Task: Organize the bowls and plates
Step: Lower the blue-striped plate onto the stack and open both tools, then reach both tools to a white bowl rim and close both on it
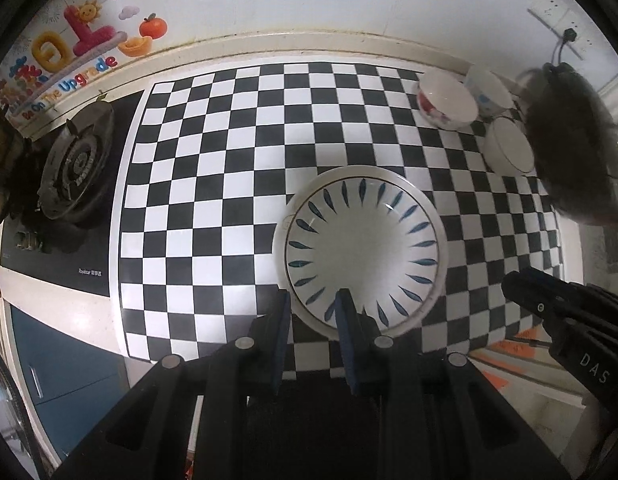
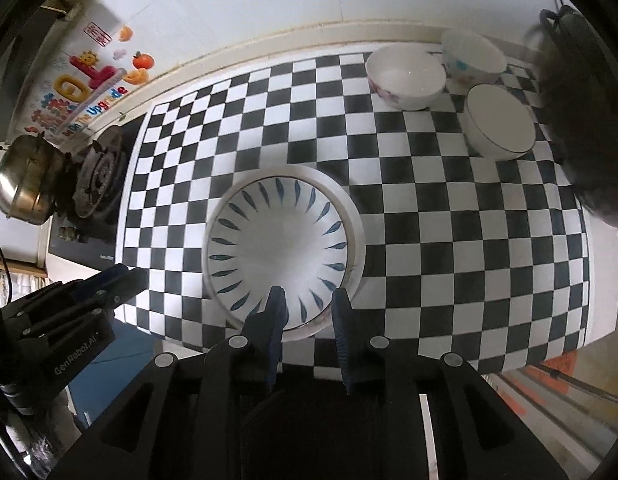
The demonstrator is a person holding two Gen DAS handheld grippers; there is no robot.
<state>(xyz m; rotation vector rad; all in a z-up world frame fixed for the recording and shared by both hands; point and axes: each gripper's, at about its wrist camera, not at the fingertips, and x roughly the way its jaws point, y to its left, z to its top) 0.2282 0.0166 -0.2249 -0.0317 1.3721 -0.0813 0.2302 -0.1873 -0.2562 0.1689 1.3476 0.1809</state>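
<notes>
Checkered counter (image 2: 449,200) beside a stove (image 1: 75,172). Leaf-patterned plate (image 2: 281,248) stacked near the front edge; three bowls (image 2: 405,76) at the back right corner. Left gripper (image 1: 315,300) and right gripper (image 2: 307,300) narrowly parted, empty. Risk: plate sliding off its stack if clipped.

Even, soft indoor light — heavy fisheye bending at the edges, dark furry mass (image 1: 573,140) at right blurred, corners vignetted black.

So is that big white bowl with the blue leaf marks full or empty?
Empty. The white bowl with blue leaf marks stands upright on a white plate, its bare inside showing.
</notes>
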